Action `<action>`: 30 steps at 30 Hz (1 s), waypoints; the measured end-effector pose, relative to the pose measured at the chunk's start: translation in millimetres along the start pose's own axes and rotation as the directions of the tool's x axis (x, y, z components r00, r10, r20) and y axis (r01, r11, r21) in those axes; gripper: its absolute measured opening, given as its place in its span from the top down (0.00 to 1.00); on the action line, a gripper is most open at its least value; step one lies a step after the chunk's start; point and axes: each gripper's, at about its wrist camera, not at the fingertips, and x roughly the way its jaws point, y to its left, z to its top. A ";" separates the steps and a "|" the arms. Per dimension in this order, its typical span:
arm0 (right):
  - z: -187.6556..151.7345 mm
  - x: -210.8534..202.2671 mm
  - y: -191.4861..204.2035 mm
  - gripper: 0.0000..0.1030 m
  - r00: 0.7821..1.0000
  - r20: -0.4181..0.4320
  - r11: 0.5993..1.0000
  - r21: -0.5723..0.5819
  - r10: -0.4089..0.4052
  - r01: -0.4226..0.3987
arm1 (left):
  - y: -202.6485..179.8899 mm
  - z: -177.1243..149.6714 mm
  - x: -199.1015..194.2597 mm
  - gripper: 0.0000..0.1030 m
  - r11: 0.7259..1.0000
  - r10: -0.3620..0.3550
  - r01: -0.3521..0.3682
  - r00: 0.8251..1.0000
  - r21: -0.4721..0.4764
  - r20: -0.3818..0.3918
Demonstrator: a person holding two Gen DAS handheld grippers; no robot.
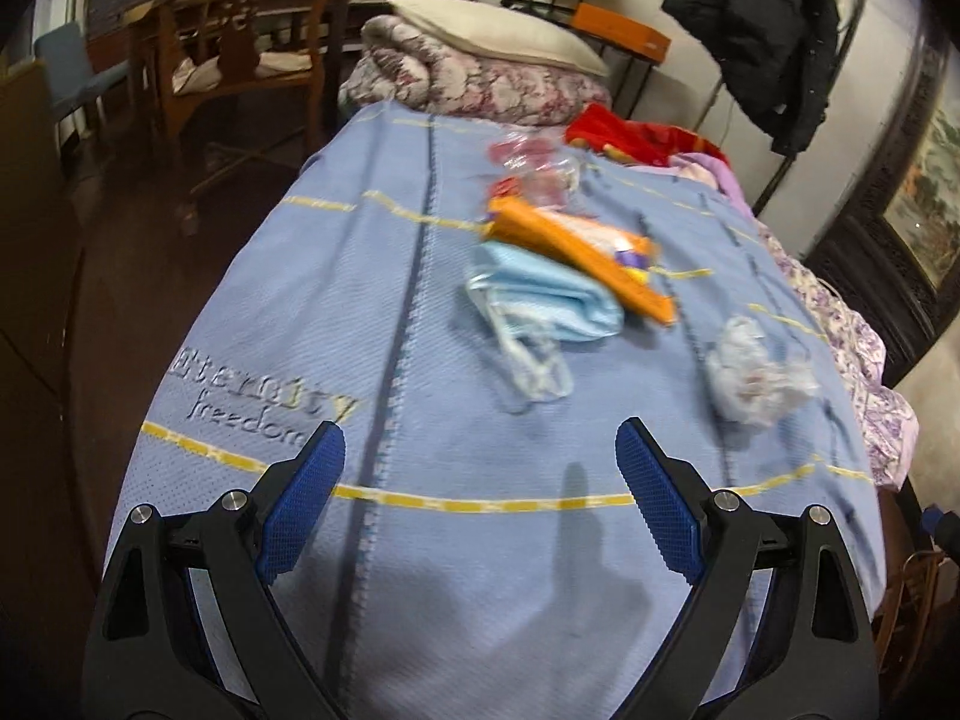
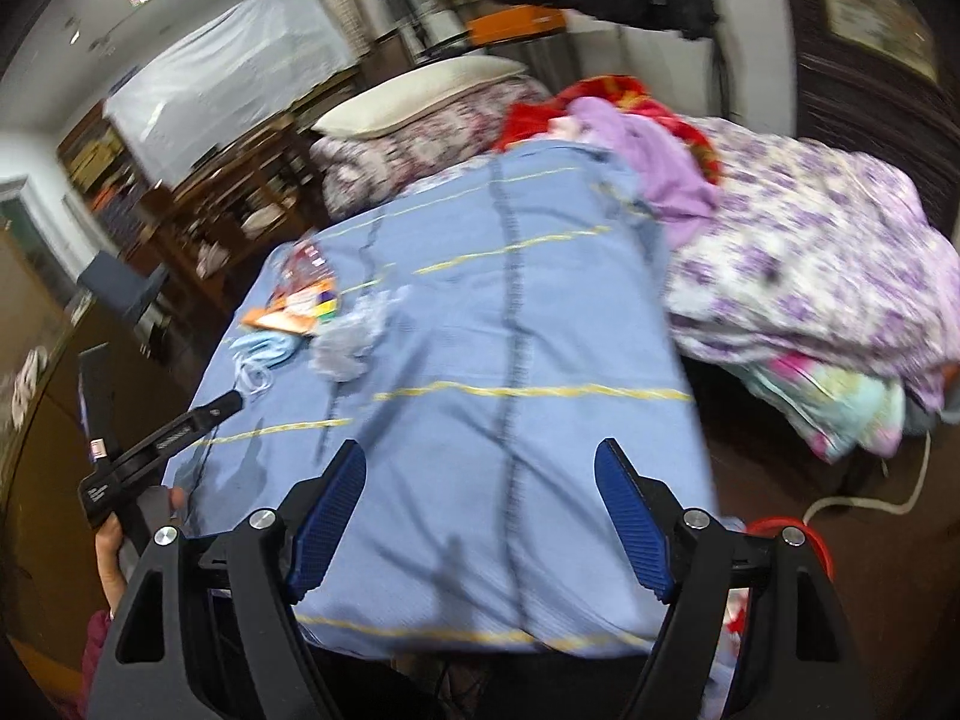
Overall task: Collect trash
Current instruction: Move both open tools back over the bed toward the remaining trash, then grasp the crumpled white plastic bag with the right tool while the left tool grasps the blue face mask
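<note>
Trash lies in a loose cluster on the blue blanket (image 1: 372,312): an orange wrapper (image 1: 576,252), a light blue face mask (image 1: 540,306), a crumpled whitish plastic wad (image 1: 756,372) and a clear wrapper with red print (image 1: 534,168). My left gripper (image 1: 480,438) is open and empty, a short way in front of the mask. In the right wrist view the orange wrapper (image 2: 294,312), mask (image 2: 264,354) and wad (image 2: 354,336) sit at the blanket's left side. My right gripper (image 2: 480,450) is open and empty over bare blanket. The left gripper (image 2: 222,405) reaches in from the left, held by a hand (image 2: 114,546).
A pillow (image 1: 498,30) on a folded floral quilt (image 1: 480,84) lies at the bed's far end, beside a red cloth (image 1: 636,132). A purple garment (image 2: 666,162) and a floral duvet (image 2: 828,276) pile up on the right. A wooden chair (image 1: 240,54) stands left, and a white cable (image 2: 864,501) lies on the floor.
</note>
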 end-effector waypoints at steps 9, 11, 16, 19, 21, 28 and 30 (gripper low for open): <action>28.8 62.5 69.7 0.25 0.998 -0.043 0.987 -0.150 0.056 -0.061 | 3.5 -8.0 -5.2 0.07 0.998 -0.069 0.069 0.997 -0.011 0.043; 35.8 76.9 81.1 0.26 0.997 -0.052 0.984 -0.165 0.065 -0.073 | 0.9 -7.7 -4.6 0.07 0.998 -0.060 0.060 0.997 -0.001 0.039; 50.4 108.3 101.7 0.32 0.997 -0.050 0.977 -0.200 0.059 -0.068 | -4.1 -7.4 -2.0 0.07 0.999 -0.038 0.037 0.999 0.026 0.029; 53.4 128.9 99.5 0.79 0.996 -0.083 0.979 -0.197 0.035 -0.051 | -4.4 -7.5 -1.3 0.07 0.999 -0.035 0.034 0.999 0.030 0.027; 52.8 127.9 92.8 0.87 0.994 -0.086 0.984 -0.162 0.064 -0.078 | -4.3 -7.4 -0.9 0.07 0.999 -0.034 0.033 0.999 0.033 0.026; 29.1 89.2 45.9 0.86 0.999 0.018 0.991 -0.132 0.027 -0.024 | -12.8 -0.7 5.2 0.07 0.998 -0.009 0.010 1.000 0.061 -0.011; 24.1 90.8 28.0 0.83 1.000 0.010 0.995 -0.101 0.004 -0.003 | -15.4 5.6 8.0 0.07 0.998 -0.022 0.024 0.999 0.062 -0.025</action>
